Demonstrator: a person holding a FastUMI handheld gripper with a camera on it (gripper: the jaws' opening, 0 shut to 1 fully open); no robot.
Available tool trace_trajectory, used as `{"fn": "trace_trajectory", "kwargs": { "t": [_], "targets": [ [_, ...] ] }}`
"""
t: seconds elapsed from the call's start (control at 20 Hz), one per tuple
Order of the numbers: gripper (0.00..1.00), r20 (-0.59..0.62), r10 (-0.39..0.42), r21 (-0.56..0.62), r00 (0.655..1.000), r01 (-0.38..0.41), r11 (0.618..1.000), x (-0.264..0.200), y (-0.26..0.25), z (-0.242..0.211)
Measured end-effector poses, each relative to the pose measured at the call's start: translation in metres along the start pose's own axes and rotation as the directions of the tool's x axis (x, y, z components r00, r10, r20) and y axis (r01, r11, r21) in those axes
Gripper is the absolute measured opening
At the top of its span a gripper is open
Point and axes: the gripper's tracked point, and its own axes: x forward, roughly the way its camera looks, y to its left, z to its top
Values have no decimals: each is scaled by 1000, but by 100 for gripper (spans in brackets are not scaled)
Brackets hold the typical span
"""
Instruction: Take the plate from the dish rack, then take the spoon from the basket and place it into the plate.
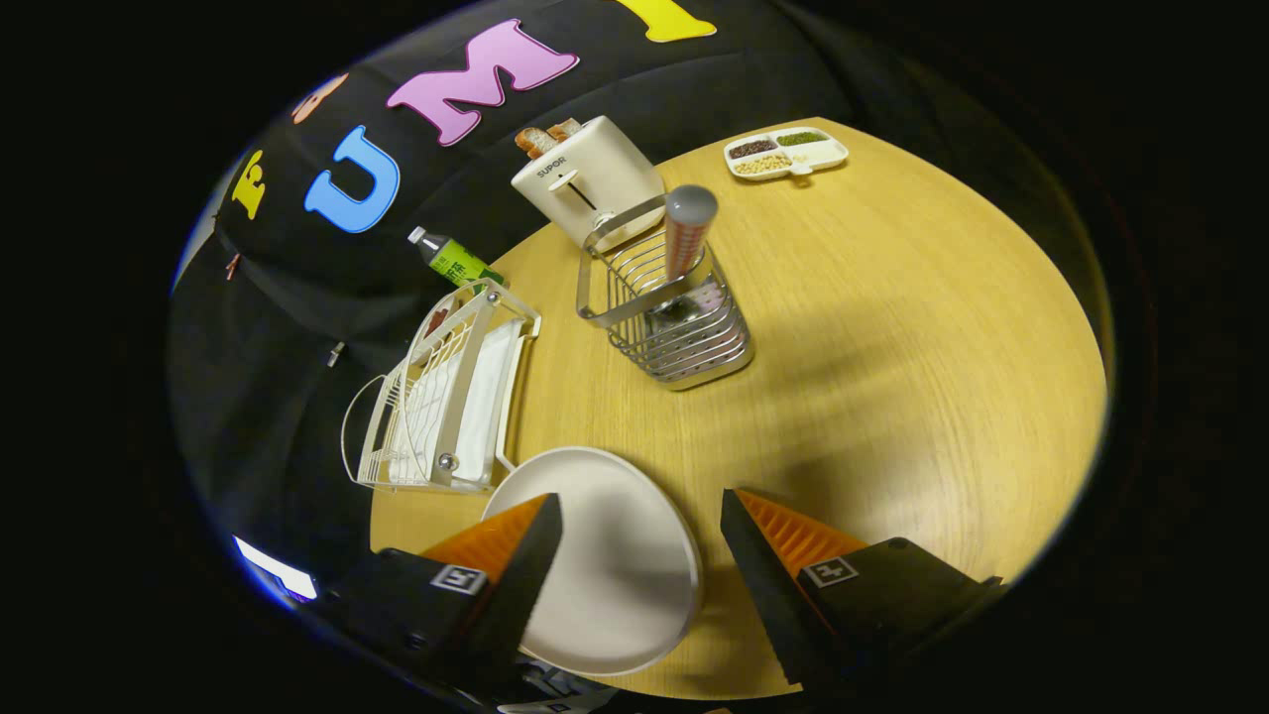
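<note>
Gripper view: my gripper [639,555] stands wide, holding nothing.
Plate [615,560] lies flat on the table [892,377], between and under my fingers, just beside the dish rack [446,397]. Beyond them, the spoon [687,230] stands upright in the wire basket [666,307].

A round wooden table [892,337] with a pale, yellowish grain is taking up most of the scene, and light is falling on it from above, leaving soft shadows across its surface. Behind it, a black cloth wall [297,327] is hanging in loose folds. Near the wall, a cream toaster [587,178] is holding slices of bread, and a green bottle [453,260] is lying on its side beside it. At the table's far edge, a white divided tray [787,154] is holding beans or grains.
</note>
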Motion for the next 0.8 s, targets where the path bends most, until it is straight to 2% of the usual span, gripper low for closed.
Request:
{"fn": "trace_trajectory", "kwargs": {
  "t": [0.05,0.15,0.3,0.45,0.55,0.8],
  "targets": [
    [98,27,-14,-45,1000,15,999,-2,-4,2],
    [98,116,-25,-123,993,40,992,-9,-6,20],
    [98,261,11,-179,965,38,983,-23,6,59],
    [98,427,-11,-232,904,121,965,-38,0,109],
    [98,465,17,-264,885,121,957,-41,7,123],
    [96,471,58,-326,880,113,939,-18,8,142]
  ]
}}
